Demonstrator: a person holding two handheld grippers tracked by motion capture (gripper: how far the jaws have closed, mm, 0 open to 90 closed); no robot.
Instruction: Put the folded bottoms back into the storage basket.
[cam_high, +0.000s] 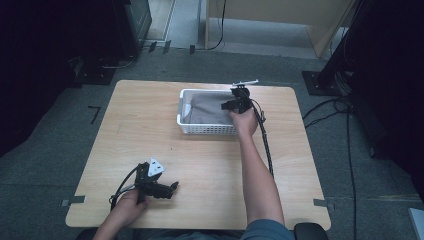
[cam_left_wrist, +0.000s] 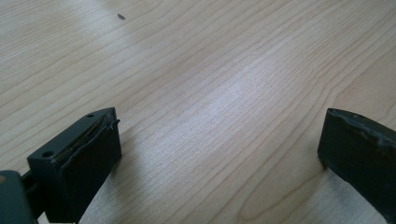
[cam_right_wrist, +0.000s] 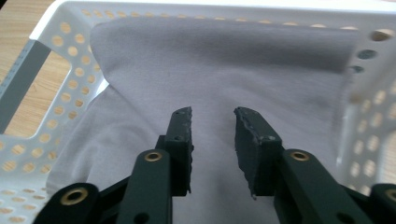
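Right gripper (cam_high: 236, 102) reaches into the white basket (cam_high: 205, 129) at the far middle of the worktop (cam_high: 210, 170), over the grey cloth (cam_high: 207, 111) that fills it. High view: the right forearm stretches forward across the worktop, the hand (cam_high: 245, 120) bent down over the basket's right end. Right gripper view: the jaws stand a narrow gap apart just above the cloth (cam_right_wrist: 224, 70), whether the pads touch it cannot be told. Left gripper (cam_high: 170, 190) lies low at the worktop's near left corner, held by the left hand (cam_high: 131, 200); left gripper view: its jaws stand wide apart over bare wood, gripping nothing.
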